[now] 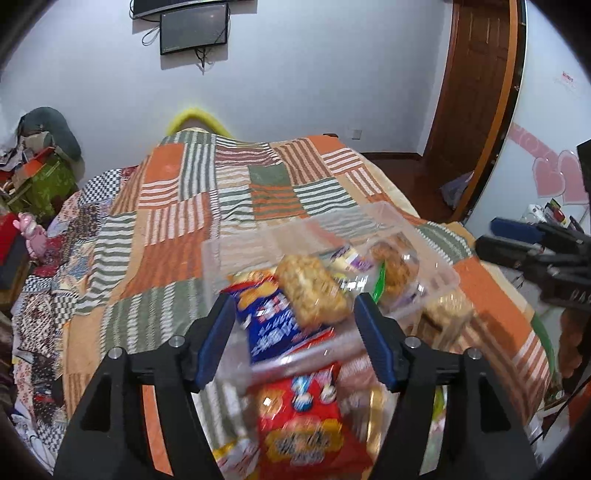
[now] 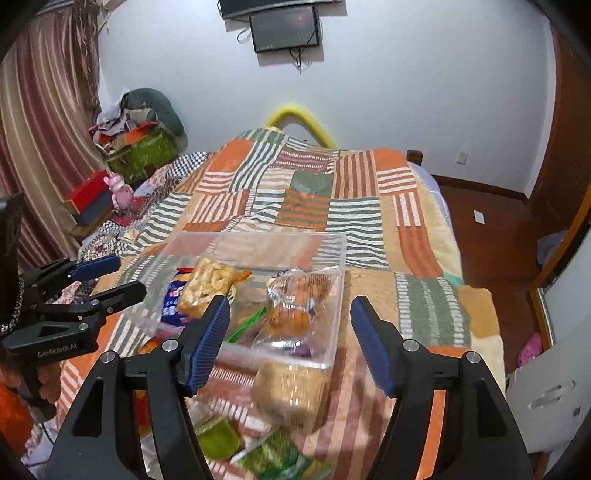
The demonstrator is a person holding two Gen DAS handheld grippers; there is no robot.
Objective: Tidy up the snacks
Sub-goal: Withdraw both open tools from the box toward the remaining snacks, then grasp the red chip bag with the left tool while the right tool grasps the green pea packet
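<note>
I see a clear plastic box (image 2: 334, 295) sitting on the bed, on a patchwork blanket (image 2: 362, 218) with orange, green and white stripes. Inside the box are snacks: a blue packet (image 1: 269, 321), a pale crispy bar in a wrapper (image 1: 314, 290) lying on top of it, and a clear bag of brown cookies (image 2: 295, 302) at the other end. A green bit (image 2: 245, 325) pokes up between them.

Just outside the box, close to me, lie more snacks. A red packet (image 1: 299, 417) sits near my left gripper (image 1: 295, 343). A wrapped pale cake (image 2: 288, 395) rests by the box's near wall, and green packets (image 2: 273, 458) lie closer still.

My left gripper is spread wide with nothing pinched. My right gripper (image 2: 290, 339) is spread wide too, and holds nothing. Both hang above the near side of the box, not touching it.

Farther off, a dark screen (image 2: 284, 27) hangs on the white wall. A brown door (image 1: 476, 74) stands on the right. A striped curtain (image 2: 44, 129) hangs on the left, beside a pile of boxes and clothes (image 2: 140, 125).
</note>
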